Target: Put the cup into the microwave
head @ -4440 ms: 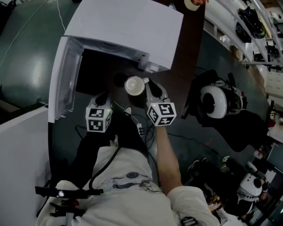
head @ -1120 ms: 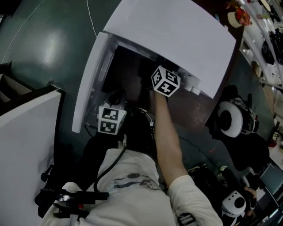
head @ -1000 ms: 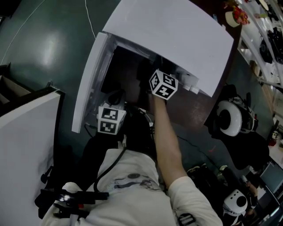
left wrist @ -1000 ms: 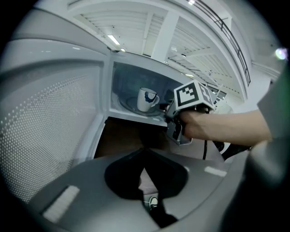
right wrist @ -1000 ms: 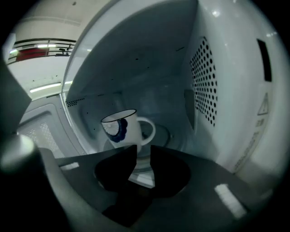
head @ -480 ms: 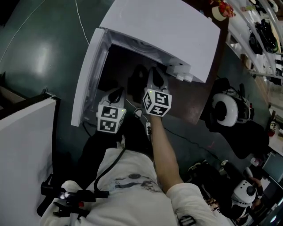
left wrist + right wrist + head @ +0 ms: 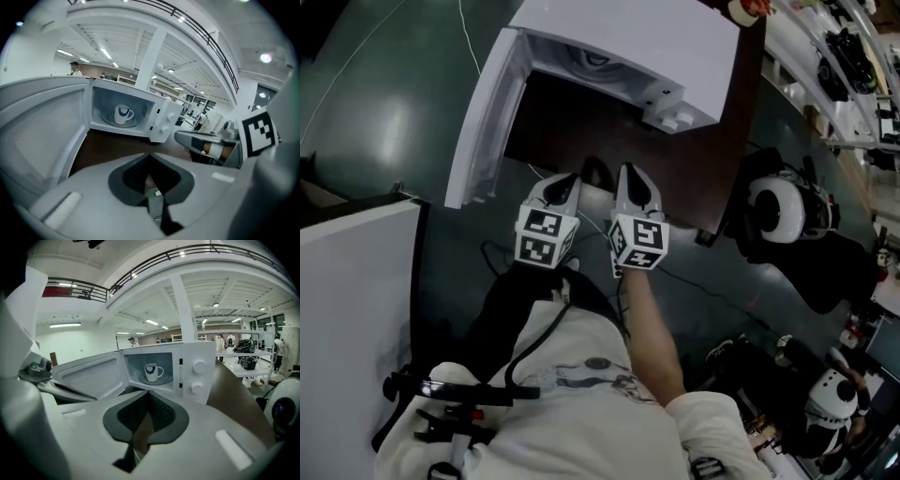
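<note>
Left tongs (image 7: 150, 157) and right tongs (image 7: 149, 395) stand closed, empty; cup (image 7: 151, 371) sits inside open microwave (image 7: 199, 376).

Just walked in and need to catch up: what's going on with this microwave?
A person holds a gripper in each hand, facing the microwave. The cup already stands inside it, and the door is open. The left gripper and right gripper are both empty, jaws shut, well short of the cup.

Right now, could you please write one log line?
cup: inside microwave | door: open | left tool: shut | right tool: shut
</note>
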A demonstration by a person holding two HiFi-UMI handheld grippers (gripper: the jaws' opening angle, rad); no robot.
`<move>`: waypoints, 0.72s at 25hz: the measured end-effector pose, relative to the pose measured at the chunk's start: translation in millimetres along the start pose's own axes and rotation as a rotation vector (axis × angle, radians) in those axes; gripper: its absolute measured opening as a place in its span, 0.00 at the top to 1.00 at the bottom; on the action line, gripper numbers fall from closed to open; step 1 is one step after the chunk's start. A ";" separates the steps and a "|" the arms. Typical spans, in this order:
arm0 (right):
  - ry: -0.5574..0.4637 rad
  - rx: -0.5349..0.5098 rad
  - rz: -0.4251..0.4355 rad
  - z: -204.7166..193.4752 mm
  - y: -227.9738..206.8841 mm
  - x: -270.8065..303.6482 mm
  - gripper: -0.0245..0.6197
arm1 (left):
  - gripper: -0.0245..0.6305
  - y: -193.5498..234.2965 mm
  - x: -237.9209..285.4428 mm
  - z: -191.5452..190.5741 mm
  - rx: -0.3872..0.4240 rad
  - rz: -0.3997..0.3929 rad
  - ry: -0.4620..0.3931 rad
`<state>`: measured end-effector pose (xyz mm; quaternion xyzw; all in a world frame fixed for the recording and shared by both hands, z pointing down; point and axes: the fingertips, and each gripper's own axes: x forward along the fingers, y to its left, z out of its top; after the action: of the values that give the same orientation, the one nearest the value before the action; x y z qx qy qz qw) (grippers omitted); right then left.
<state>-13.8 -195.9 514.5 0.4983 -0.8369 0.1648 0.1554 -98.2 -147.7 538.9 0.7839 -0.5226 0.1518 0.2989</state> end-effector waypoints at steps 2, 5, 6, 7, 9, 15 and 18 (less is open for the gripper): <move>-0.006 -0.019 0.006 -5.4 0.4 -27.5 0.96 | 0.96 -16.2 -8.5 -5.7 0.007 0.001 -0.015; -0.020 0.000 0.011 -13.9 1.1 -74.7 0.96 | 0.96 -39.9 -29.5 -18.7 0.003 0.015 -0.042; -0.028 0.021 0.017 -16.1 1.6 -90.8 0.96 | 0.96 -47.4 -37.6 -24.0 0.001 0.023 -0.052; -0.039 0.036 0.021 -17.6 2.3 -106.8 0.96 | 0.96 -54.8 -45.6 -29.4 0.002 0.030 -0.061; -0.064 0.053 0.018 -20.3 3.4 -137.3 0.96 | 0.96 -69.5 -60.3 -41.3 0.009 0.036 -0.074; -0.109 0.097 -0.002 -25.1 10.8 -201.3 0.96 | 0.96 -116.5 -94.6 -56.2 0.038 0.017 -0.106; -0.116 0.089 -0.006 -28.2 17.2 -218.8 0.96 | 0.96 -131.4 -104.1 -56.8 0.069 -0.006 -0.116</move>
<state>73.3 -4.8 444.9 0.5158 -0.8349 0.1723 0.0849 -16.8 -0.1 485.0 0.8026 -0.5313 0.1230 0.2414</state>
